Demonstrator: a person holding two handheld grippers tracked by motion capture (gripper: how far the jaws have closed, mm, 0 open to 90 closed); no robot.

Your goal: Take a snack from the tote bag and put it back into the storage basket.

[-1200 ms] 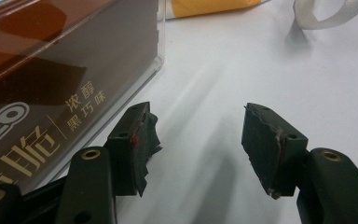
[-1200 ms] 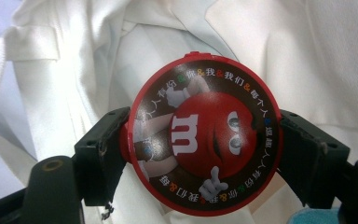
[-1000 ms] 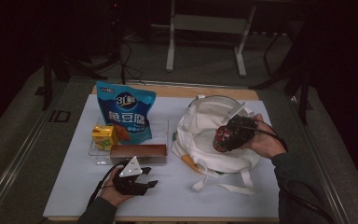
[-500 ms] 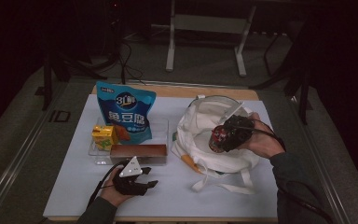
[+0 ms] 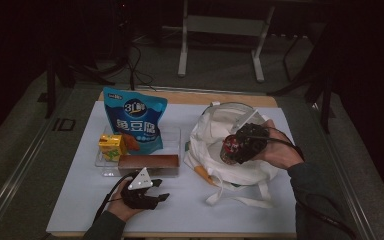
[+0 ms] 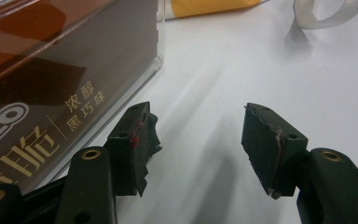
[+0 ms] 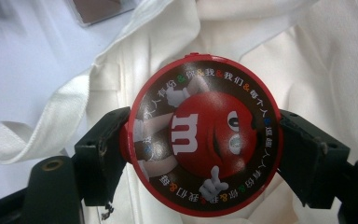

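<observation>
Candy tub (image 7: pixel 204 140), body hidden behind its lid, sits clamped in right tool (image 7: pixel 204 154); left tool (image 6: pixel 196 140) gapes empty.

Dim high view, brighter soft gripper views

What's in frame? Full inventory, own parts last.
candy tub: 1, red and brown round lid, clamped in the right tool over the bag
bag: 1, white cloth tote, right half of the table, handles trailing toward the near edge
snack pouch: 1, blue, back left, leaning up behind the tray
tray: 1, clear plastic, left of the bag
juice box: 1, yellow, in the tray's left end
brown box: 1, long, brown, along the tray's near side
table: 1, white top
right tool: 1, black, shut on the candy tub
left tool: 1, black, open, nothing between the jaws, low over the table beside the brown box
</observation>
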